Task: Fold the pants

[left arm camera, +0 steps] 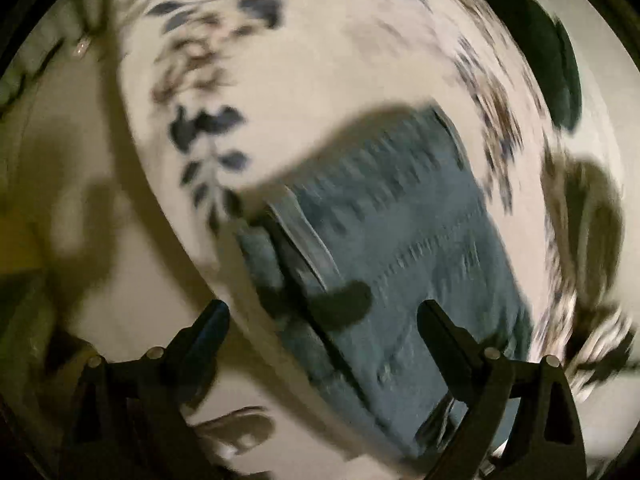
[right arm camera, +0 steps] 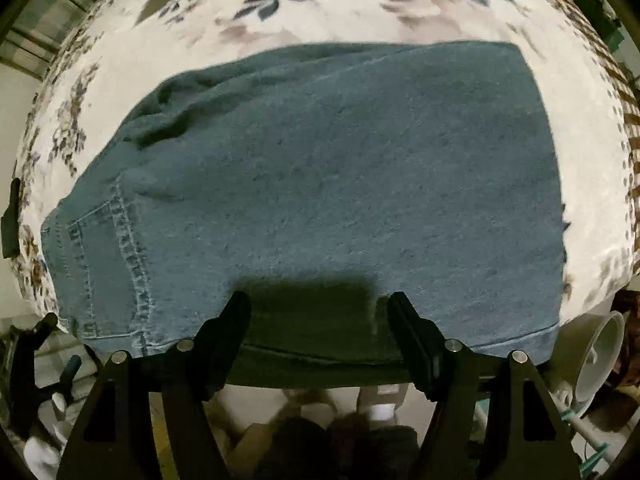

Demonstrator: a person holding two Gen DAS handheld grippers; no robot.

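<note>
Pants (right arm camera: pixel 320 184), blue denim, lie folded into a broad block on a floral cloth (right arm camera: pixel 320 12) that covers the desk. In the right wrist view a back pocket (right arm camera: pixel 104 264) with heavy stitching shows at the left end of the block, some creases sit near its upper left, and the right end is cut off straight. The near hem hangs just over the desk's front edge. The left tool (left arm camera: pixel 322 312) hovers over the pants (left arm camera: pixel 400 240) with its fingers (left arm camera: pixel 208 320) wide apart and nothing between them; that view is blurred, but the denim reads as a stacked fold with a pale inner layer showing along its left edge. The right tool (right arm camera: pixel 318 304) also has its fingers (right arm camera: pixel 404 312) spread, empty, above the near edge of the denim, and throws a dark shadow on the fabric between them. Off the desk at far right stands a white cup-shaped thing (right arm camera: pixel 600 360), tilted.
</note>
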